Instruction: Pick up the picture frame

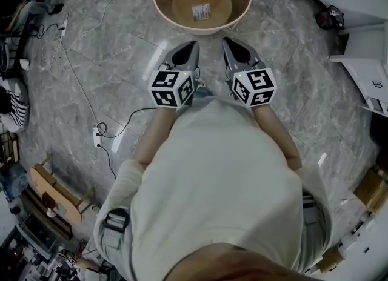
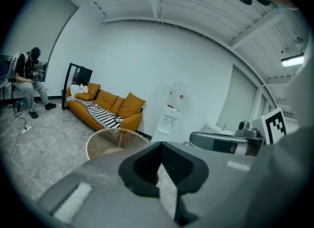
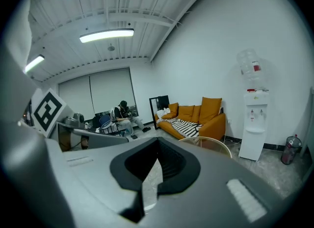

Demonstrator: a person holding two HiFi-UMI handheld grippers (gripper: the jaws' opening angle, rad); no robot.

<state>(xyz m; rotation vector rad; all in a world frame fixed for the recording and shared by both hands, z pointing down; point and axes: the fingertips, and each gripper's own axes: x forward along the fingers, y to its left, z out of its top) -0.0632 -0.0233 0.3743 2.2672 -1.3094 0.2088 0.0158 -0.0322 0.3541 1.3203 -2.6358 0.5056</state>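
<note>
left gripper and right gripper are side by side in front of the person's white shirt, both pointing to the far side at a round desk. tips are near the desk rim but apart from it.

left gripper view: l jaws clenched, pads meeting, nothing btw them. right gripper view: r jaws also clenched and empty. a marker cube sits on the near end of the left gripper, and a second one is on the right.

small flat item w/ a label-like face lies inside the desk's ring, about centre and a bit right. could be the frame, too small to tell. can't tell if it's on the glass top or the wooden level below. it's well apart from both grippers, neither touches it.

floor is grey marble tile. cables run across it at left, ending near a power strip. white furniture at far right.

left gripper view also shows an orange sofa by the far wall w/ a striped blanket on it, a water dispenser right of the sofa, and a seated person at far left. the desk stands btw the gripper and the sofa.
</note>
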